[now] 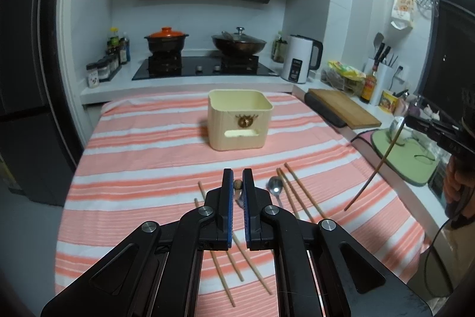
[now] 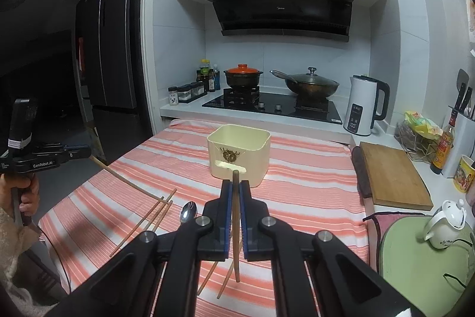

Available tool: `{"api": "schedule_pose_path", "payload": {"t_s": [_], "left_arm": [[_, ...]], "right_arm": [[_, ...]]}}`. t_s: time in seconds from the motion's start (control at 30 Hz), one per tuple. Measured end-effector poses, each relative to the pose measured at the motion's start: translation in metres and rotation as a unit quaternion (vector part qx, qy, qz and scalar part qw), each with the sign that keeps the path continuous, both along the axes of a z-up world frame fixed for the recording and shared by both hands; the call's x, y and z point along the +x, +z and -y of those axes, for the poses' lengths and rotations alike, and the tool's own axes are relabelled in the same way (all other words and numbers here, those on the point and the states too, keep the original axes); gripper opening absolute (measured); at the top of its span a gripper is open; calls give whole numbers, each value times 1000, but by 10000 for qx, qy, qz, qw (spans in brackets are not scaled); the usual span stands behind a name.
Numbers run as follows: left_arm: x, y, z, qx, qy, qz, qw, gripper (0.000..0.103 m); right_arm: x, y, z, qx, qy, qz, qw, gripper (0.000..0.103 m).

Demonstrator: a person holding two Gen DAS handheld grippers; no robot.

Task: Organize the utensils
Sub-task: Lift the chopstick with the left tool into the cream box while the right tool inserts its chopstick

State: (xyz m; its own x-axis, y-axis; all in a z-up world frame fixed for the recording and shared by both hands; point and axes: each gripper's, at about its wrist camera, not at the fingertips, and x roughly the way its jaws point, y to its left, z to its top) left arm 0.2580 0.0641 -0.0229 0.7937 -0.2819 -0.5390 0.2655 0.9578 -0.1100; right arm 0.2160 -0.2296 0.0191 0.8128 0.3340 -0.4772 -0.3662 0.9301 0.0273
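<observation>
A: Where do the utensils stand?

B: The cream utensil holder (image 2: 239, 153) sits upright mid-way along the striped cloth (image 1: 142, 156), and what I can see of its inside looks empty. So by my reckoning nothing is sorted yet.

A: And the grippers?

B: The right gripper (image 2: 236, 189) pinches a dark chopstick (image 2: 235, 228) between its blue pads, the stick running along the fingers with its far tip pointing toward the holder. The left gripper (image 1: 237, 183) also pinches a chopstick; the right wrist view shows that pale chopstick (image 2: 127, 183) slanting from it down to the cloth, and in its own view only the butt end (image 1: 237, 184) shows between the nearly closed jaws.

A: What is left?

B: A metal spoon (image 1: 274, 187) and several loose wooden chopsticks (image 1: 299, 192) lie scattered on the cloth in front of the holder, some crossing each other.

A: Anything in the way?

B: Not between the sticks and the holder. A cutting board (image 2: 393, 174) lies beside the cloth, a white teapot (image 2: 445, 223) on a green mat (image 2: 415, 266) near it, and a kettle (image 2: 363, 106) by the stove, all well apart from the path.
</observation>
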Motion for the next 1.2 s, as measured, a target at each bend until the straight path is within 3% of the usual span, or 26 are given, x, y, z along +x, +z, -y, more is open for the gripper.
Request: {"api": "schedule_pose_path", "payload": {"t_s": [0.23,0.43,0.83,1.0,1.2], "left_arm": [[14,9,7,37,-88,-40,9999,4],[35,37,8,-97,-136,106,9998,4],[117,100,11,-274,131,674,9973,4],[158,90,22,-273,235,634,9973,4],[200,58,35,-262,218,291,9990,4]], "right_arm": [[21,6,-12,28,107,-18,9999,5],[48,19,-23,116,162,103,9997,5],[129,75,-45,376,85,932,9949,5],[168,80,-53,571,-104,1284,9900,5],[212,49,-57,810,-235,1345,9873,5]]}}
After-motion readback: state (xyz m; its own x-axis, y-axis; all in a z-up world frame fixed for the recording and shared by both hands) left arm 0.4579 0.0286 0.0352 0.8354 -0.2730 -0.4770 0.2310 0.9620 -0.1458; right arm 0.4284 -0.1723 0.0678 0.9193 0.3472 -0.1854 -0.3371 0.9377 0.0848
